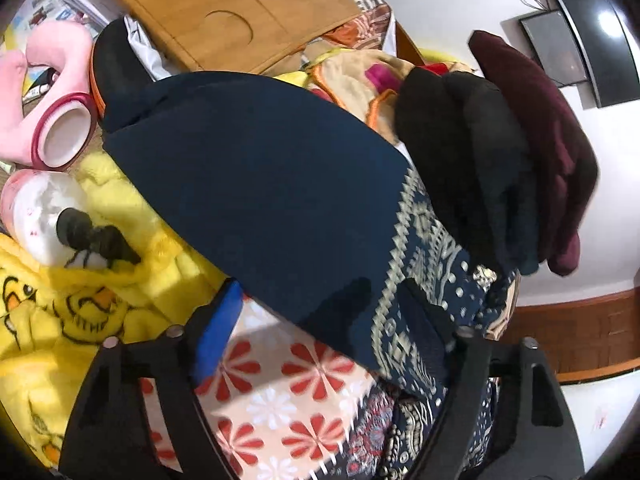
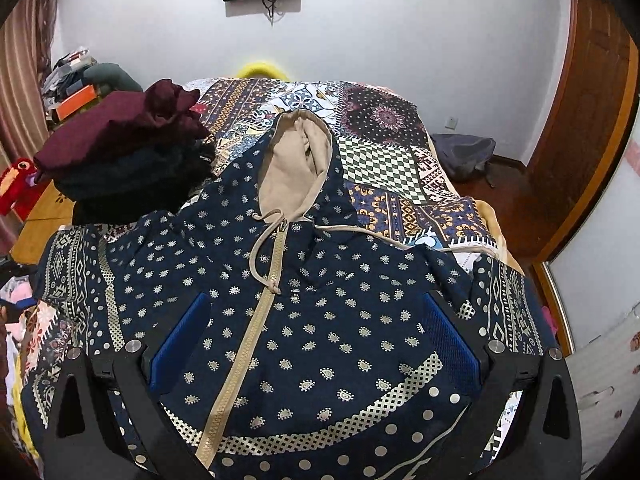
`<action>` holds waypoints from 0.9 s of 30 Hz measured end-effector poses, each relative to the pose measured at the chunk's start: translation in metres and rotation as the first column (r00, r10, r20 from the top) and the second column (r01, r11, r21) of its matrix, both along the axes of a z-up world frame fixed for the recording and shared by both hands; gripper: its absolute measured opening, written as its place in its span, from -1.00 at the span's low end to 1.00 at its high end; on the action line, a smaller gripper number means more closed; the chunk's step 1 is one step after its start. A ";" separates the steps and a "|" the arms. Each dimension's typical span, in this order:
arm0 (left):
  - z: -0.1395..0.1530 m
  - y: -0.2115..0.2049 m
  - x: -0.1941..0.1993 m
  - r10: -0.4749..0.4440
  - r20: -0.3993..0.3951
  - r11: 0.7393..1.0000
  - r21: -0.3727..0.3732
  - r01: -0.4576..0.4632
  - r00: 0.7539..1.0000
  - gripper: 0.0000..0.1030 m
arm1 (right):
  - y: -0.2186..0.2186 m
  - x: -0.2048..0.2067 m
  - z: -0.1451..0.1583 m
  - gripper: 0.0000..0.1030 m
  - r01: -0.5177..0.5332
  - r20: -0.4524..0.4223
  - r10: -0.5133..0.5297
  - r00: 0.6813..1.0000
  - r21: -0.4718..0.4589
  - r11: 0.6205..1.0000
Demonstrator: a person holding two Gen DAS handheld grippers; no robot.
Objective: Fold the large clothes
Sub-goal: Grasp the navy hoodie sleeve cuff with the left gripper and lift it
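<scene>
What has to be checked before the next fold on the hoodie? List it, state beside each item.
1. Hoodie spread front up: ok.
2. Zipper closed: ok.
3. Right gripper open and empty above the chest: ok.
4. Left gripper gripping cloth: not ok; navy fabric lies between open jaws, the blue pad apart from it.
5. Drawstring tucked in: not ok; it trails onto the bedspread.
6. Folded stack clear of the hoodie's shoulder: cannot tell; the two meet in the right wrist view.
</scene>
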State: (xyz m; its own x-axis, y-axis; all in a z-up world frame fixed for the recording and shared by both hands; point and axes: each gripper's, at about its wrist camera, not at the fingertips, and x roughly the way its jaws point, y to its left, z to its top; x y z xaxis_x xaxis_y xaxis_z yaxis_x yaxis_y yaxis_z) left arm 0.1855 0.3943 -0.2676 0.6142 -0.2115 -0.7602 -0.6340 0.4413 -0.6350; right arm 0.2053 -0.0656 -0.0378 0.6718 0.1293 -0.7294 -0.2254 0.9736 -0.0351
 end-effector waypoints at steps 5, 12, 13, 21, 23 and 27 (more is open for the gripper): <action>-0.010 0.010 0.013 0.025 -0.036 0.999 0.049 -0.023 0.999 0.07 | -0.003 -0.001 0.004 1.00 0.006 0.010 -0.006 1.000 0.002 1.000; 0.034 -0.007 0.018 0.005 -0.082 0.946 0.324 0.021 0.997 -0.79 | -0.008 -0.006 0.011 1.00 0.011 0.030 -0.010 1.000 -0.011 1.000; 0.044 -0.012 0.017 -0.012 -0.061 0.938 0.345 0.032 0.998 -0.81 | -0.007 -0.006 0.011 1.00 0.007 0.029 -0.006 1.000 -0.016 1.000; 0.153 -0.081 0.029 -0.170 0.097 0.783 0.618 0.074 0.981 -0.93 | 0.000 -0.013 0.016 1.00 -0.063 0.042 0.065 0.997 -0.041 0.997; 0.181 -0.108 0.035 -0.244 0.140 0.742 0.664 0.092 0.960 -0.93 | 0.000 -0.013 0.017 1.00 -0.077 0.040 0.079 0.996 -0.034 0.996; 0.215 -0.165 0.054 -0.396 0.191 0.691 0.706 0.154 0.898 -0.93 | -0.006 -0.015 0.017 1.00 -0.082 0.030 0.083 0.996 -0.011 0.997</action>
